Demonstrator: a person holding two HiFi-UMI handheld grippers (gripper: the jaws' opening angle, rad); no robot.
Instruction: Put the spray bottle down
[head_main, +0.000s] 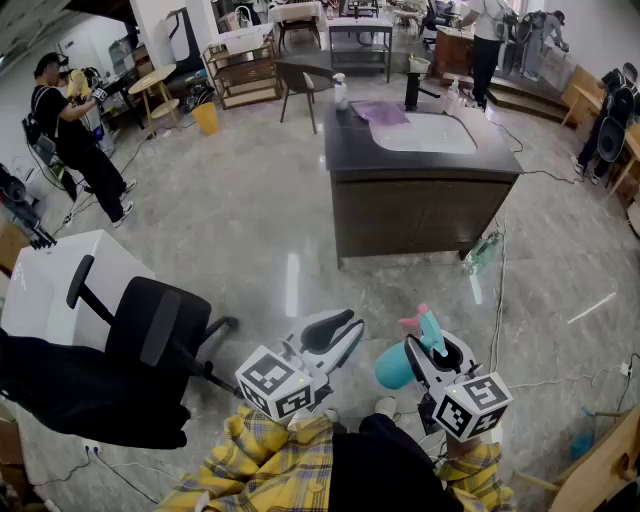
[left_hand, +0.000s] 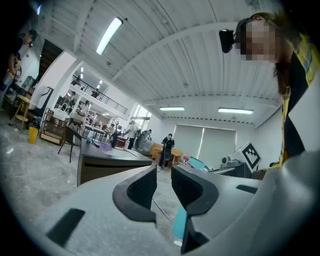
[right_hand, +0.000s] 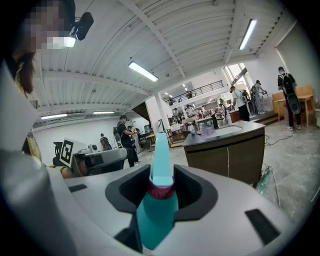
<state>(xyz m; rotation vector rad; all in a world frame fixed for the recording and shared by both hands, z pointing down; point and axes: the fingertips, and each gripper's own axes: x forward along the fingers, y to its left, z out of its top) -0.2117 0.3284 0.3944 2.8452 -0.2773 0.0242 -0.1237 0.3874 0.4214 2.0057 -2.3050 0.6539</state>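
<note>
Head view is showing a person in a yellow plaid sleeve holding two tools out over a shiny stone floor. One teal spray bottle is sitting in the right tool, up in the air and well apart from the dark worktop with its sink, farther across the room. Right gripper view is showing that tool clamped on the bottle at its neck, around the dark red collar, with the nozzle pointing away from the camera.

The left tool is carrying nothing; in the left gripper view its jaws are standing a little apart with only floor between them.

The bottle is looking like light, stiff plastic with a smooth, rounded body that would probably slip under pressure, so the narrow neck below the spray head seems the surest place to hold. Any liquid inside cannot be judged.

Counting: one teal spray bottle, two tools, one worktop, one black office chair.
</note>
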